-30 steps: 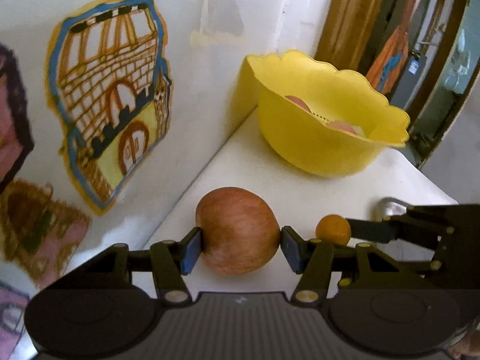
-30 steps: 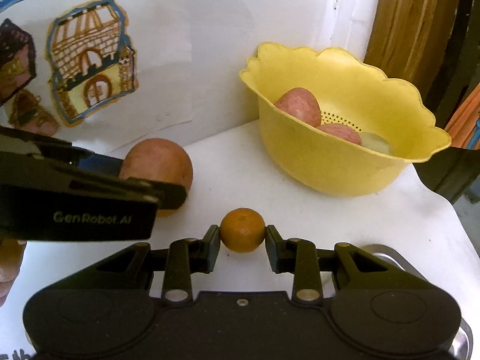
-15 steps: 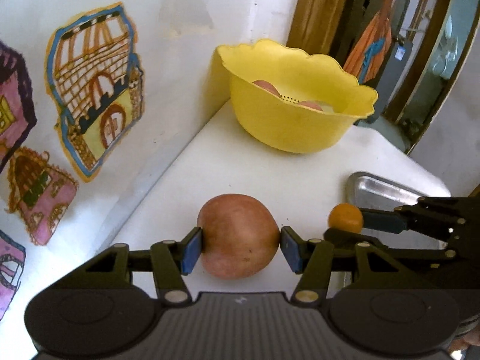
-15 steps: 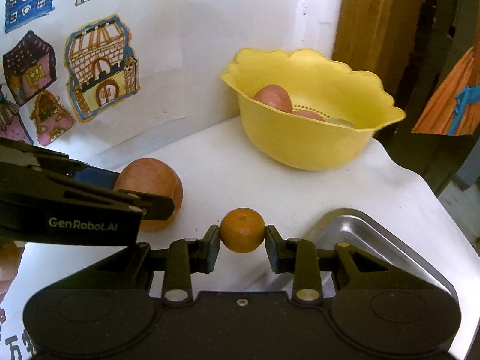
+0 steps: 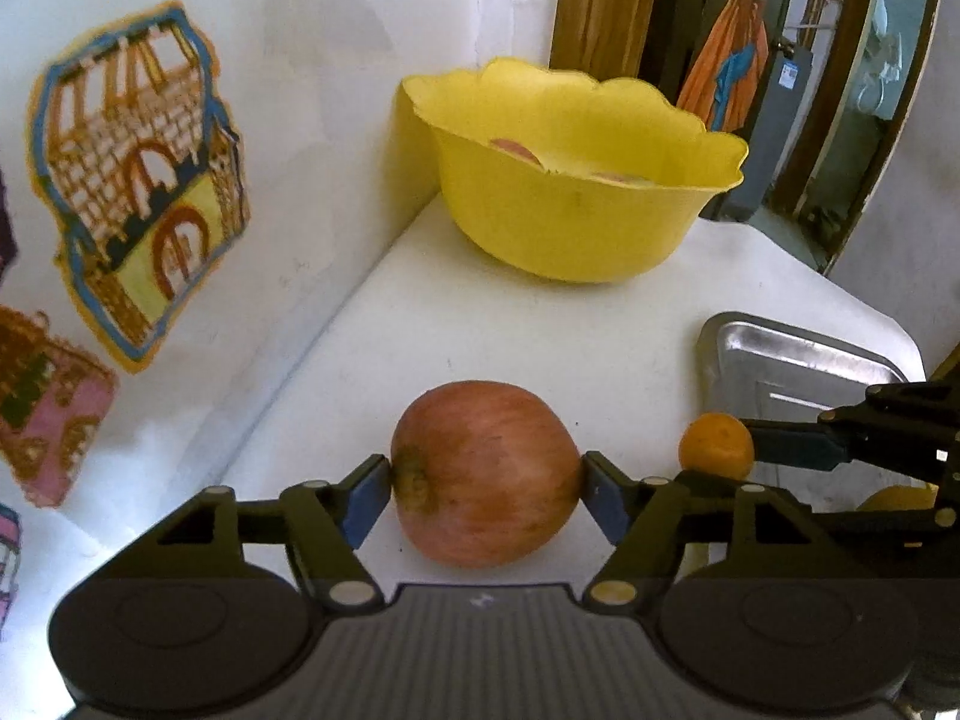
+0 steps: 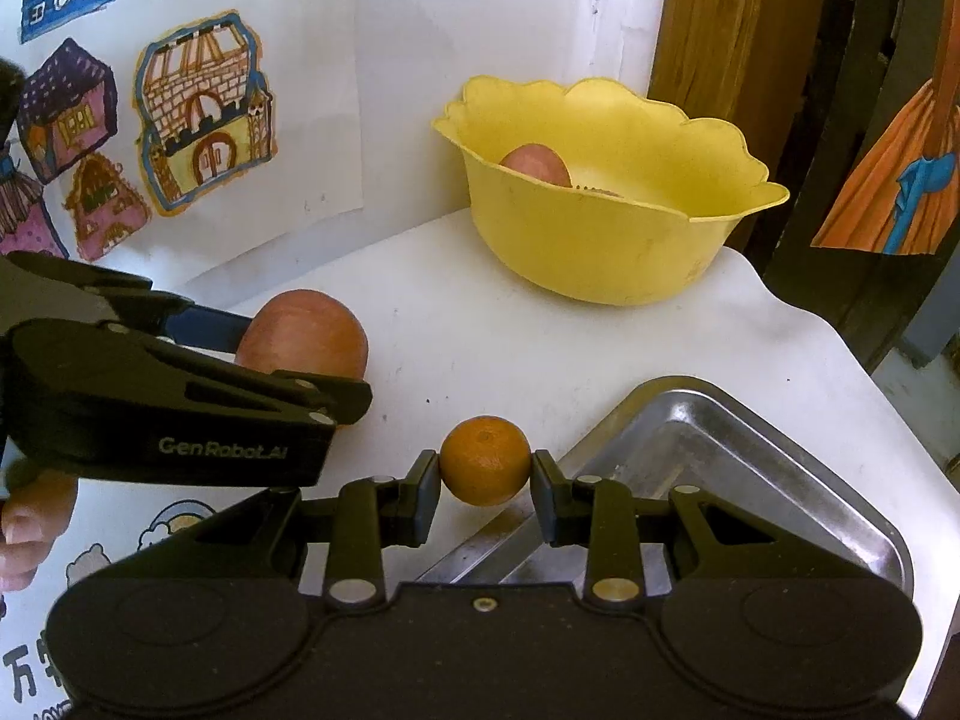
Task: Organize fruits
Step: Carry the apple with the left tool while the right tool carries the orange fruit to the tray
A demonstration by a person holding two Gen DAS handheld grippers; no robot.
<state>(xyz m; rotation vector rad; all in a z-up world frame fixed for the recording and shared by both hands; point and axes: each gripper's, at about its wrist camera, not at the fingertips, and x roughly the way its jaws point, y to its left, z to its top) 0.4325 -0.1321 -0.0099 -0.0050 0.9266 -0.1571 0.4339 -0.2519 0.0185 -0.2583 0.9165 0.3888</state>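
1. While a white wall with children's drawings of houses point(image 5: 138, 180) fills the left side, the white counter point(image 5: 510, 330) takes up most of the middle of both views
2. At the far end of the counter, close to the wall corner, stands a yellow bowl point(image 5: 570, 228) with a scalloped rim; a reddish apple in the bowl point(image 6: 536, 163) shows above its near wall
3. A metal tray point(image 6: 750, 468) lies on the counter's right side, nearer than the bowl and apart from it
4. The left gripper point(image 5: 486, 480) points down at the counter near the wall. Its jaws have just been opening, so the grip is released, with the large apple between them and the pad tips right at its two sides
5. The right gripper point(image 6: 485, 474) is clenched on a small orange, one pad on each side, and sits by the tray's near left part
6. The large apple point(image 5: 486, 486) appears to rest on the counter, its stem end turned toward the left pad, well short of the bowl
7. The small orange point(image 6: 485, 461) is off the surface, to the right of the apple
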